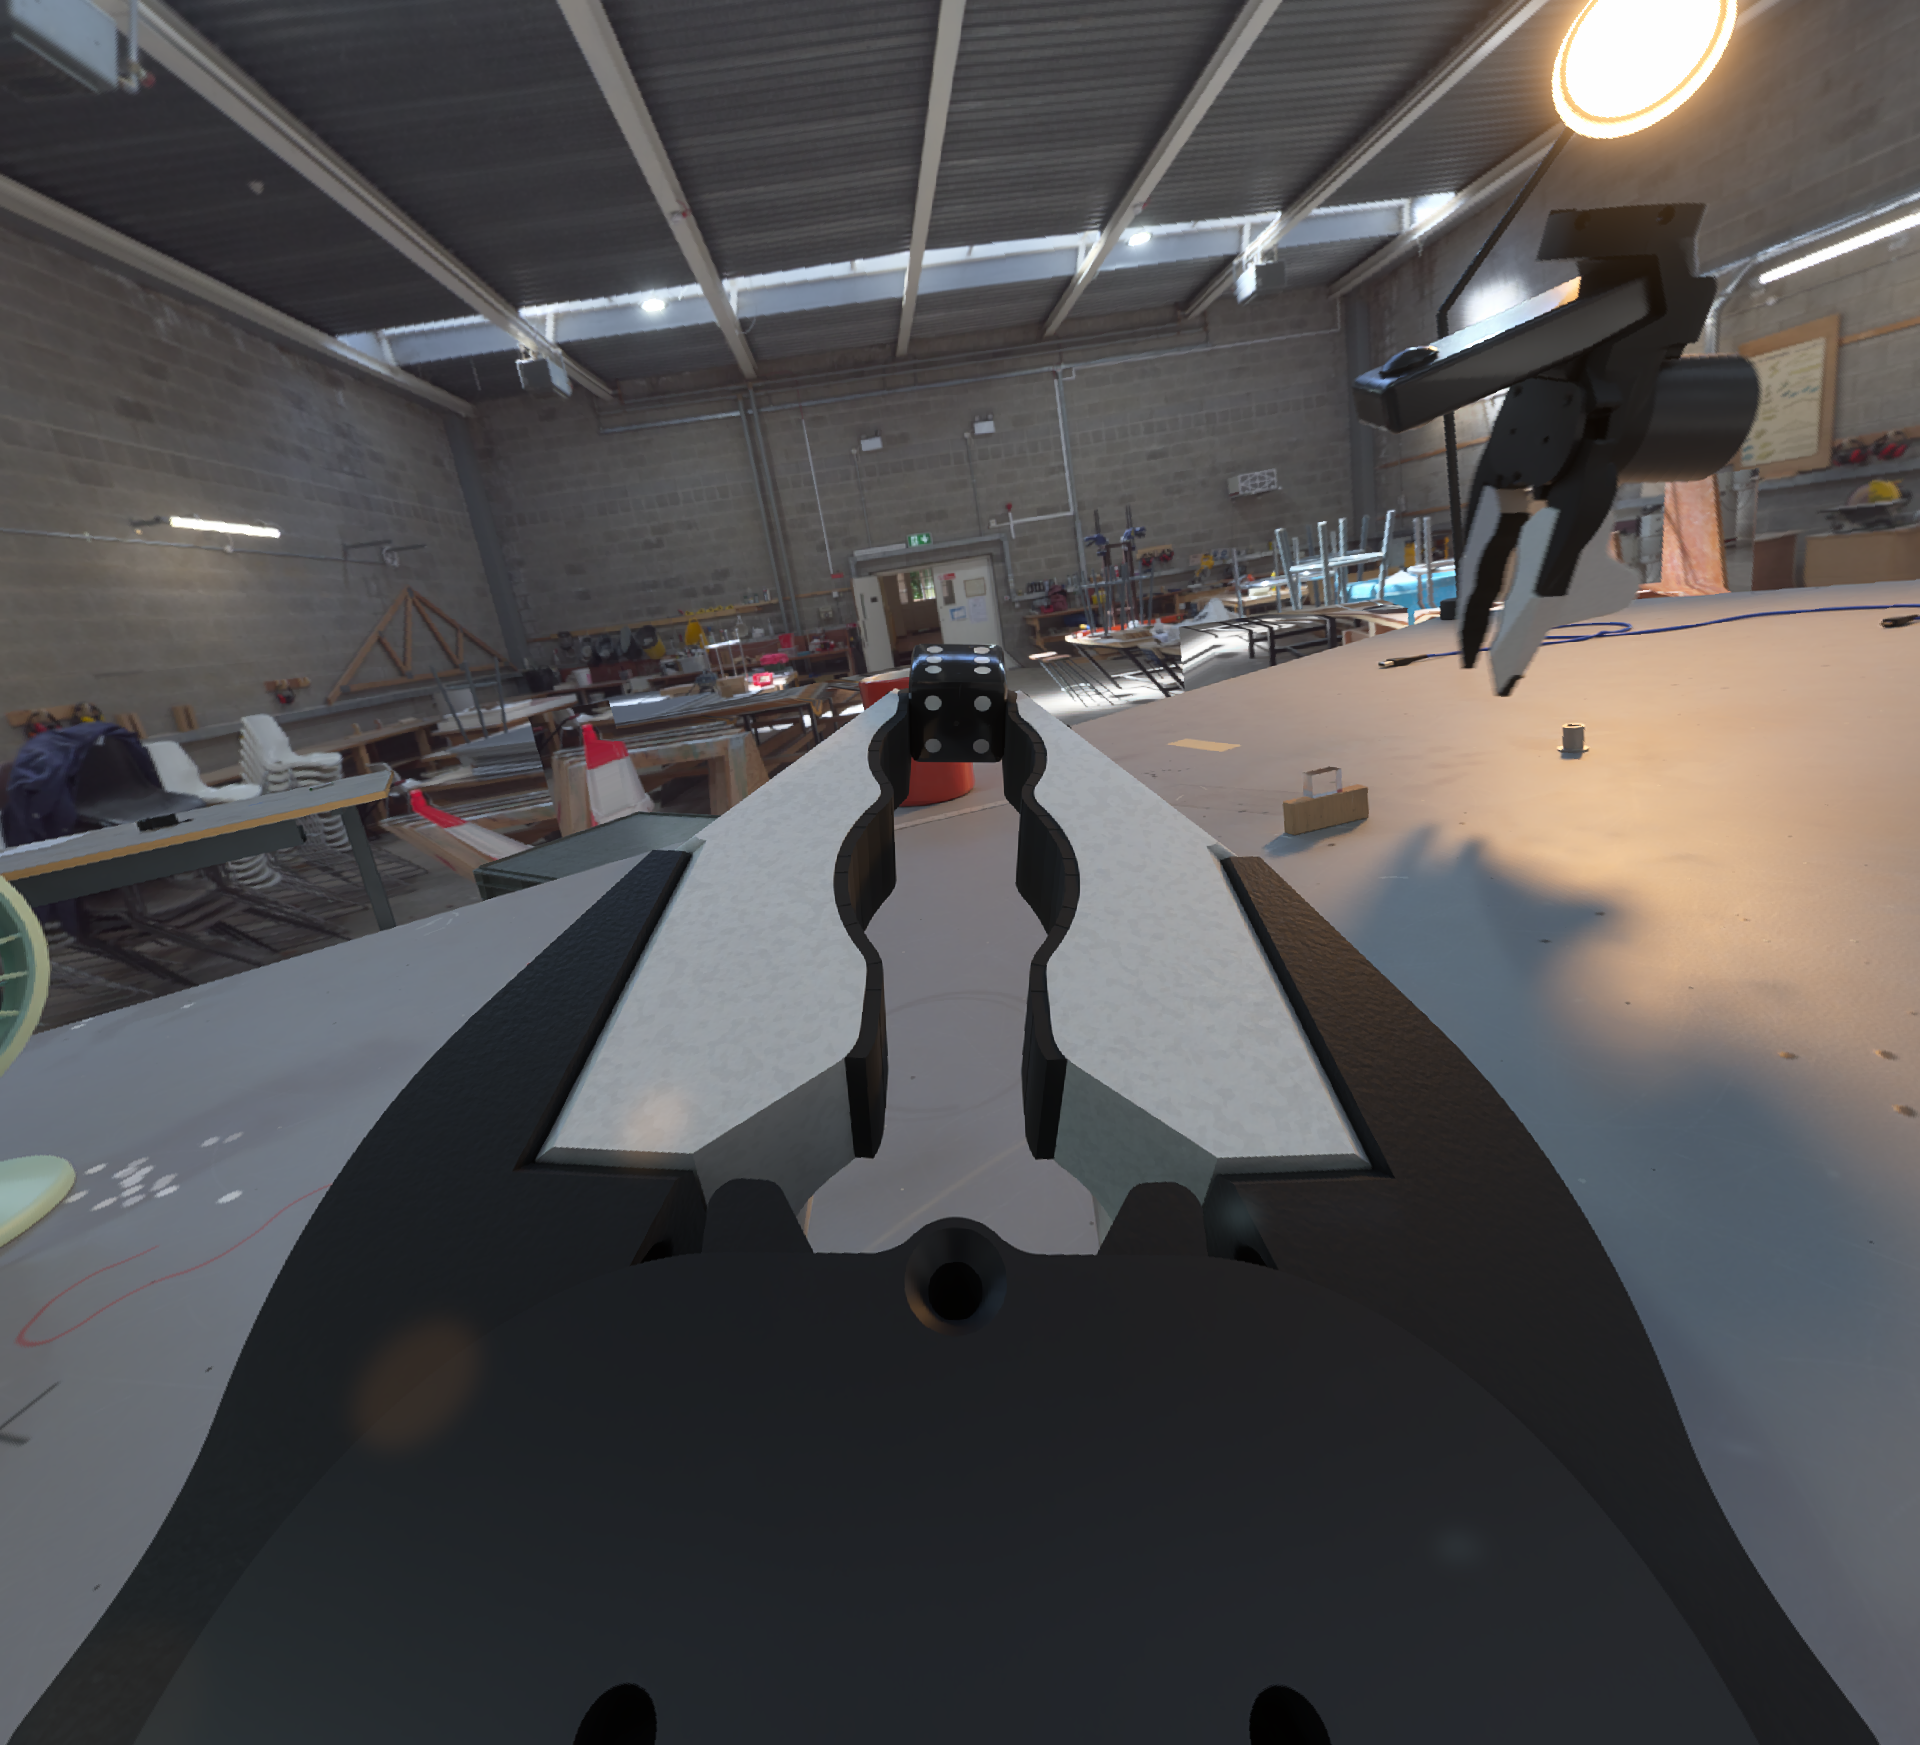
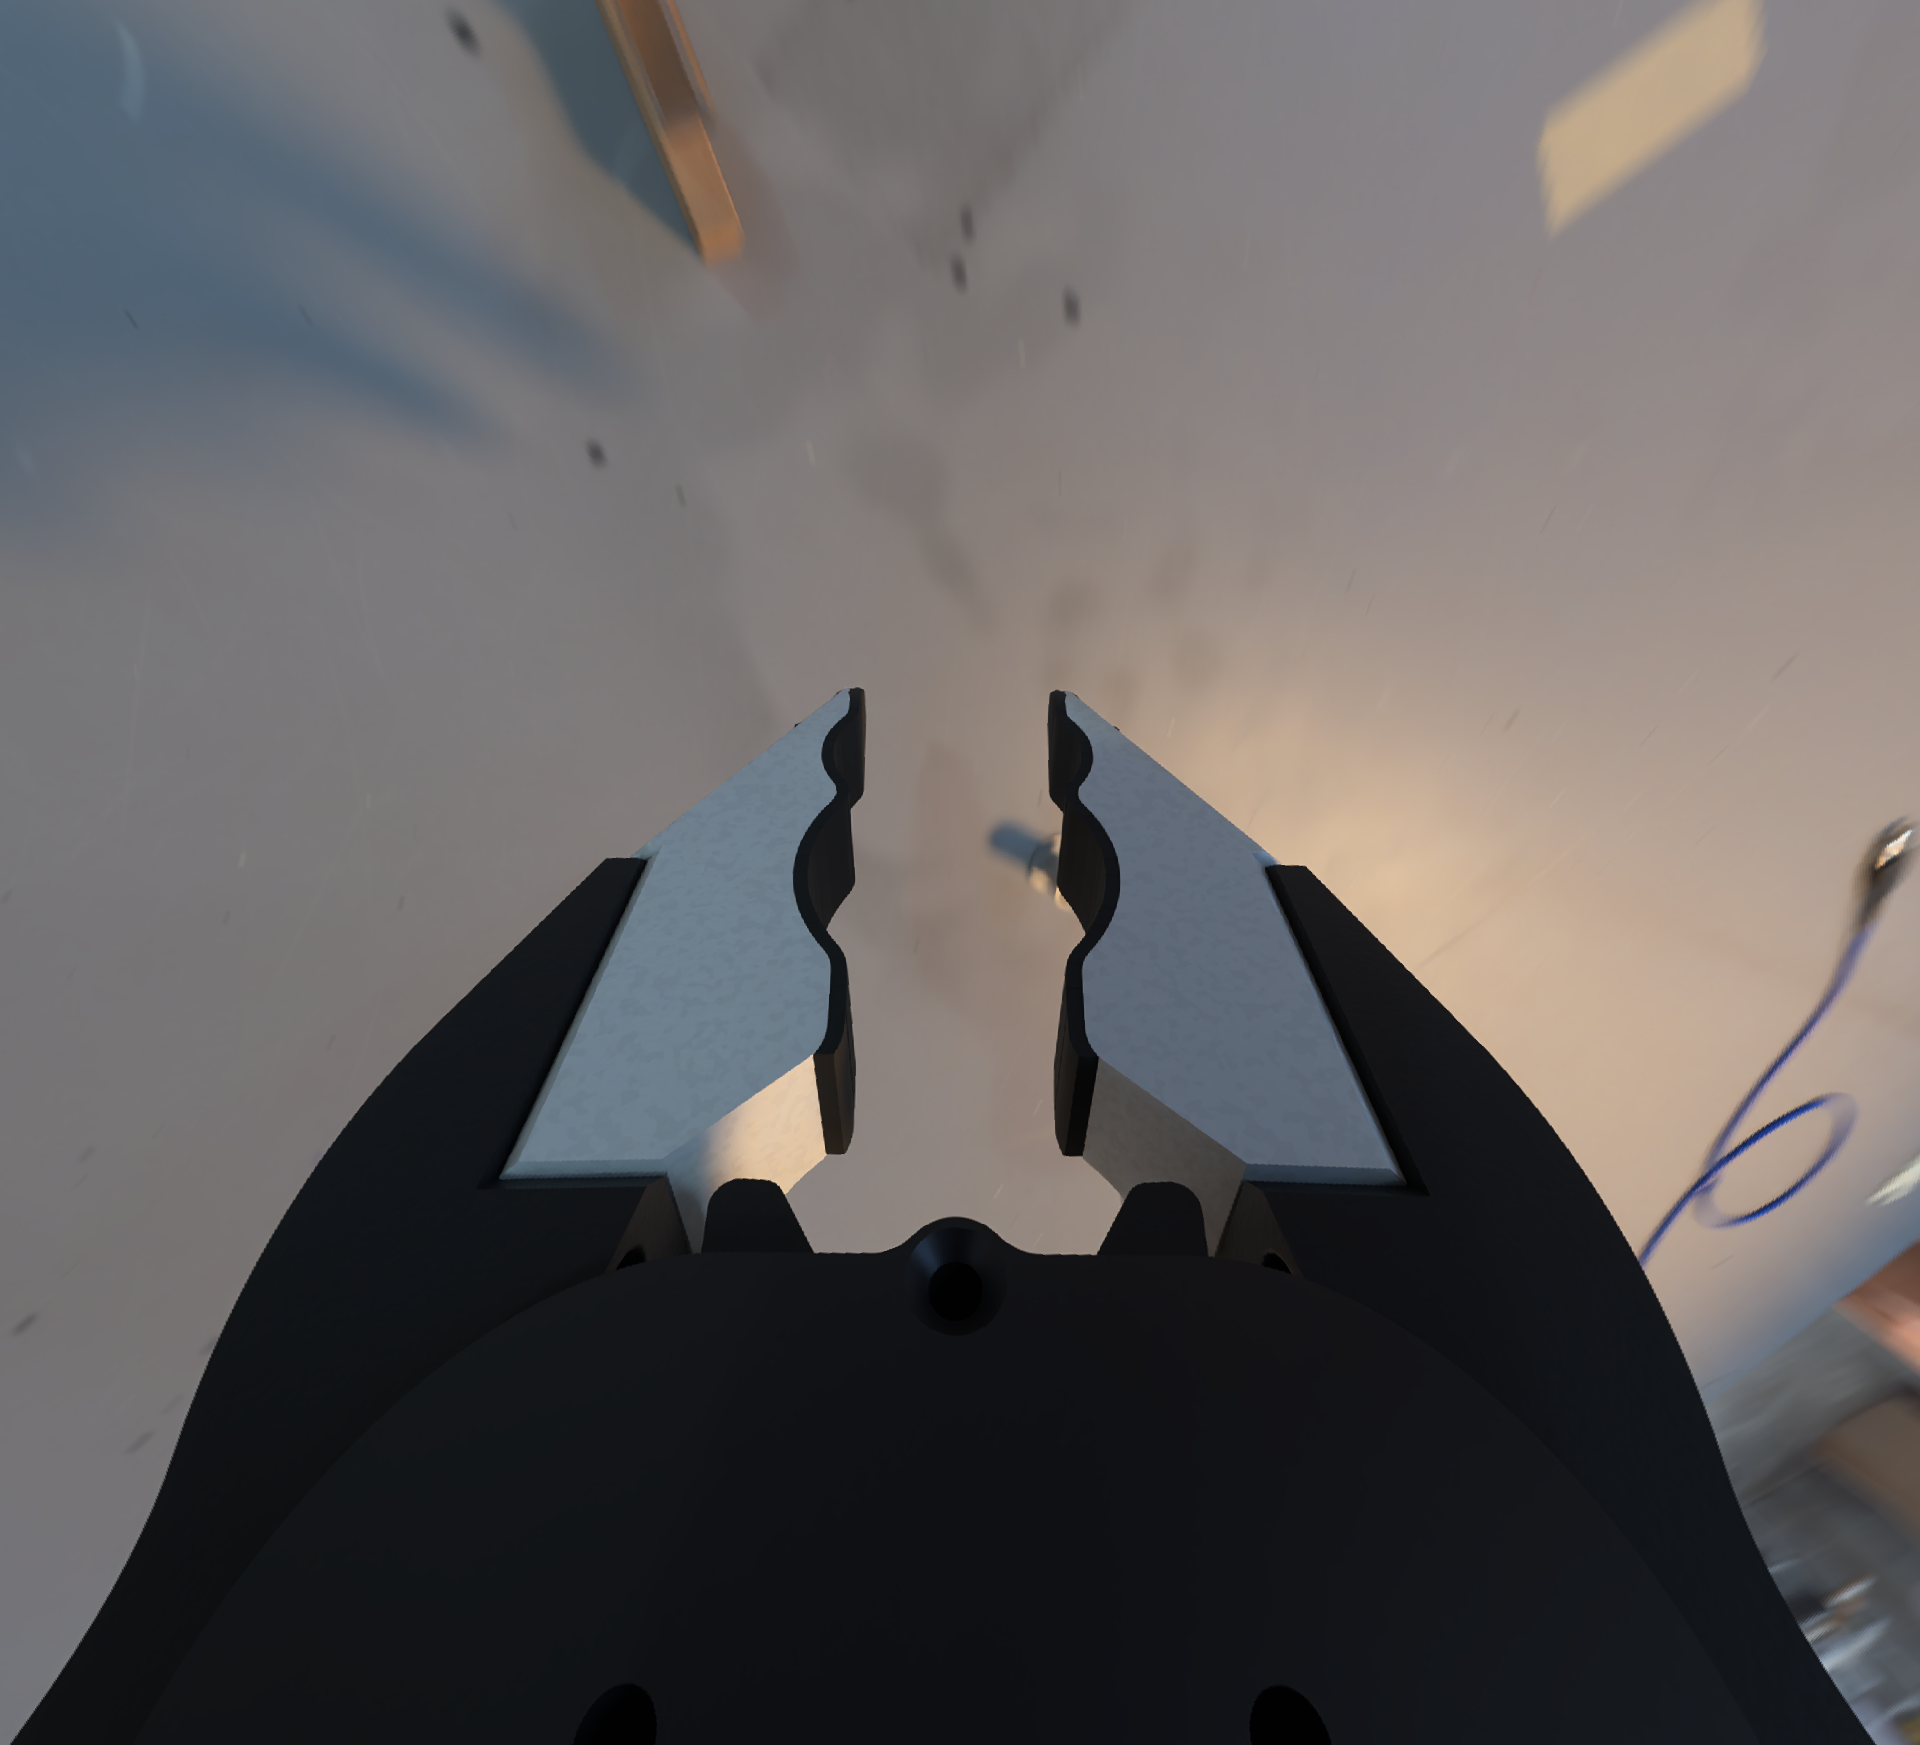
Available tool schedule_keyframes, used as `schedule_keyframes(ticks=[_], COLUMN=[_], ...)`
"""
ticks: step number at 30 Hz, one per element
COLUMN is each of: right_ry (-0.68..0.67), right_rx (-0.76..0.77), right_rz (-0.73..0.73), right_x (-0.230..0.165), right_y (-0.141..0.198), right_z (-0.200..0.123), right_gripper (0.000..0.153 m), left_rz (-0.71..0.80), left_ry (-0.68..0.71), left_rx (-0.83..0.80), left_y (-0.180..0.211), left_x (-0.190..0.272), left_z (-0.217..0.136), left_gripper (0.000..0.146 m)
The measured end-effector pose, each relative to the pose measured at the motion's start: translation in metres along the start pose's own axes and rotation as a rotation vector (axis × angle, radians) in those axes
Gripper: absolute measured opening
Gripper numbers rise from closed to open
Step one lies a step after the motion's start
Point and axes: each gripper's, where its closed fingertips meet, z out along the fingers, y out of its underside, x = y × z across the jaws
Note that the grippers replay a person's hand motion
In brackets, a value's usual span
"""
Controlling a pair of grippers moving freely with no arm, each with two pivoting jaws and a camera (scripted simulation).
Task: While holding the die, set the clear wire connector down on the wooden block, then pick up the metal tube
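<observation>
Black die (image 1: 957,703): pinched at the left gripper (image 1: 957,708) tips.
Connector (image 1: 1323,782): set on the wooden block (image 1: 1325,810).
Right gripper (image 2: 956,708): jaws apart, empty, above the desk (image 1: 1558,968).
Metal tube (image 2: 1023,854): small, upright; an off-centre closing could topple it.

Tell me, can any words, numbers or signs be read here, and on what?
Green sign above the far doorway: too small to read.
Poster board on the right wall: too small to read.
Die in the left gripper: white dots only, no writing.
Right wrist view: none.
</observation>
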Motion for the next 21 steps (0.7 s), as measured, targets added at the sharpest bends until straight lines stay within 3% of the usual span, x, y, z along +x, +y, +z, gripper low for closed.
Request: schedule_keyframes(ticks=[5, 12, 21], right_ry=[-0.082, -0.253, -0.315], right_rx=[-0.163, -0.126, -0.211], right_rz=[0.194, 0.765, 0.821], right_x=[0.006, 0.009, 0.0], right_y=[0.062, 0.068, 0.079], right_z=[0.004, 0.028, 0.038], right_gripper=[0.039, 0.052, 0.033], left_rz=[0.001, 0.01, 0.006], left_ry=[-0.001, 0.0, 0.001], left_rx=[-0.003, -0.006, -0.005], left_y=[0.0, 0.001, 0.001], left_x=[0.0, 0.001, 0.0], left_z=[0.0, 0.0, 0.0], left_gripper=[0.016, 0.016, 0.016])
